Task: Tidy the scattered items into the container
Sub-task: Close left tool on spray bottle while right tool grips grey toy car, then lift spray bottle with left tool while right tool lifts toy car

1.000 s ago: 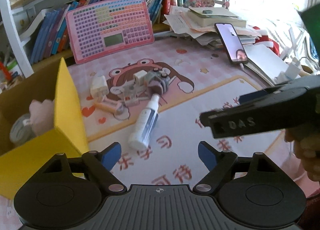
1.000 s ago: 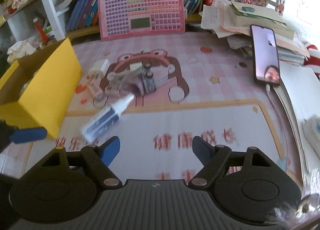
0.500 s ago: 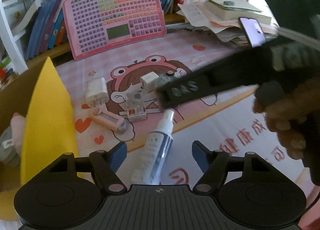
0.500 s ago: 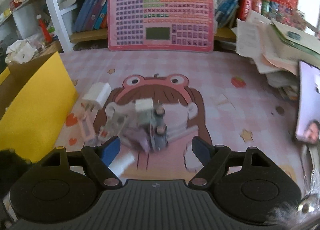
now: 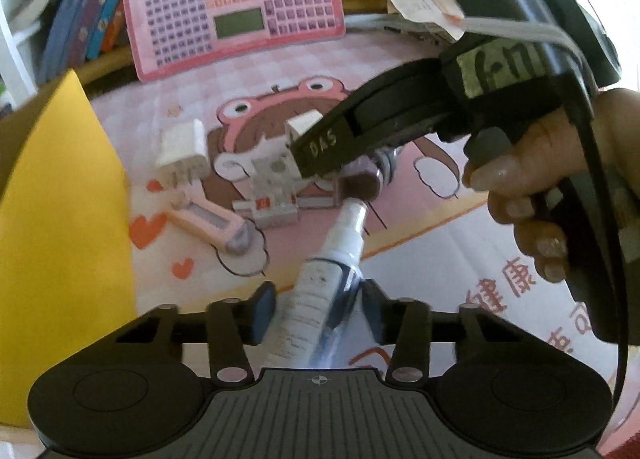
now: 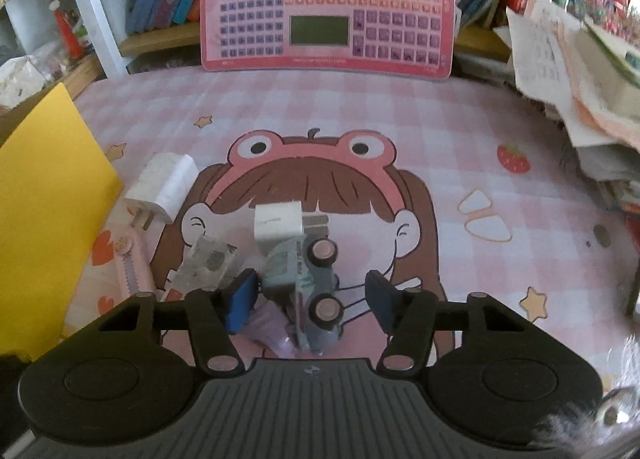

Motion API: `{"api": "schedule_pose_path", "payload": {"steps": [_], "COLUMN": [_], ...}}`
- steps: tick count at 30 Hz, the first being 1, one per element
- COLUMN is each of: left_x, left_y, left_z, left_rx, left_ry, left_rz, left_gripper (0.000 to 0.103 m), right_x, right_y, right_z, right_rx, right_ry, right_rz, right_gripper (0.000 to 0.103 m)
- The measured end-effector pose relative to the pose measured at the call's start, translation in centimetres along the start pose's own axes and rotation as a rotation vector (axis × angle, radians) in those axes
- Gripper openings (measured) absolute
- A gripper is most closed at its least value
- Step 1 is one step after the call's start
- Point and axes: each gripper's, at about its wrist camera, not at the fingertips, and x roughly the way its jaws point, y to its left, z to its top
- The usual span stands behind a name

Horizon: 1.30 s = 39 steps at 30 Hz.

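Note:
In the left wrist view my left gripper stands with its blue pads on both sides of a white spray bottle lying on the pink mat, closing on it. The yellow box is at the left. In the right wrist view my right gripper is open around a grey toy car lying on its side, with a purple piece beside it. A white plug cube, a white charger, a clear block and a pink clip lie nearby.
A pink toy keyboard leans on the bookshelf at the back. A pile of papers and books is at the right. The right gripper and hand cross the left wrist view above the items.
My left gripper has moved forward onto the spray bottle and narrowed around it. My right gripper has moved forward and down over the toy car.

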Motion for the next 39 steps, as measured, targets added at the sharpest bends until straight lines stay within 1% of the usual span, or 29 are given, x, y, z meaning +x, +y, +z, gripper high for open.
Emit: {"api": "schedule_pose_path", "payload": {"steps": [2, 3, 5, 11, 20, 29, 35, 39], "left_x": [-0.1, -0.1, -0.3, -1.8, -4.2, -7.1, -9.6, -11.6], "left_y": [0.1, 0.2, 0.5, 1.5, 1.6, 1.5, 2.0, 2.7], "left_z": [-0.3, -0.4, -0.7, -1.7, -3.2, -4.8, -6.5, -7.9], "left_rx": [0.006, 0.000, -0.021, -0.075, -0.088, -0.095, -0.100, -0.107], "left_ry": [-0.006, -0.004, 0.002, 0.006, -0.024, -0.064, -0.098, -0.118], "left_rz": [-0.002, -0.009, -0.019, -0.045, -0.078, -0.103, -0.146, -0.170], "left_gripper": [0.039, 0.038, 0.033, 0.032, 0.032, 0.032, 0.032, 0.032], "right_x": [0.0, -0.1, -0.3, -2.6, -6.4, -9.4, -11.3, -13.2], "right_y": [-0.3, -0.5, -0.8, -1.5, -1.4, 0.4, 2.0, 3.4], "right_z": [-0.1, -0.2, -0.5, -1.4, -4.4, -7.8, -9.7, -10.8], "right_rx": [0.006, 0.008, 0.012, 0.031, 0.050, 0.069, 0.077, 0.081], "right_ry": [0.004, 0.002, 0.000, -0.033, -0.043, -0.031, -0.016, -0.034], "right_rz": [0.003, 0.004, 0.008, 0.031, 0.040, 0.046, 0.034, 0.023], "right_gripper": [0.042, 0.042, 0.041, 0.041, 0.041, 0.041, 0.041, 0.041]}}
